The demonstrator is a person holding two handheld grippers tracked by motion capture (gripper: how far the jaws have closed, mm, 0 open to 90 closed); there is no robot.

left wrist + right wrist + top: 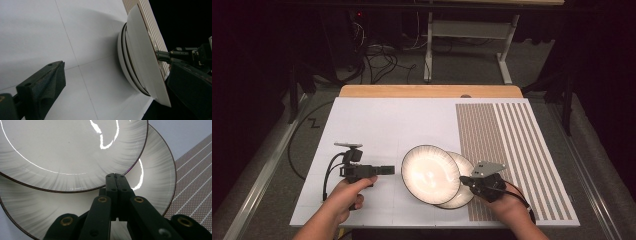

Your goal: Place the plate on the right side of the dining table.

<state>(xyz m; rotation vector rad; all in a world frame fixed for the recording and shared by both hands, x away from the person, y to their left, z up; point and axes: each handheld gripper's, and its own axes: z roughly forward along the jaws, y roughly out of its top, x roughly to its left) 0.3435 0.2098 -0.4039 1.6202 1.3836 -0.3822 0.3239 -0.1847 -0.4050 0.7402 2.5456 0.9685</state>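
Two white plates with dark rims overlap on the white mat. The upper plate (430, 174) (70, 150) lies offset to the left over the lower plate (465, 196) (155, 170). In the left gripper view the upper plate (145, 55) stands tilted off the stack beneath it (125, 65). My right gripper (463, 180) (116, 176) is shut, its tips touching the upper plate's right rim with nothing between the jaws; it also shows beyond the plate (158, 53). My left gripper (389, 170) (116, 66) is open, rolled on its side, a short way left of the plates.
The white mat (377, 125) covers the table, with a brown striped section (507, 145) on its right side. A wooden table edge (427, 91) runs along the back. Cables (379, 57) and a metal frame (467, 30) stand on the floor beyond.
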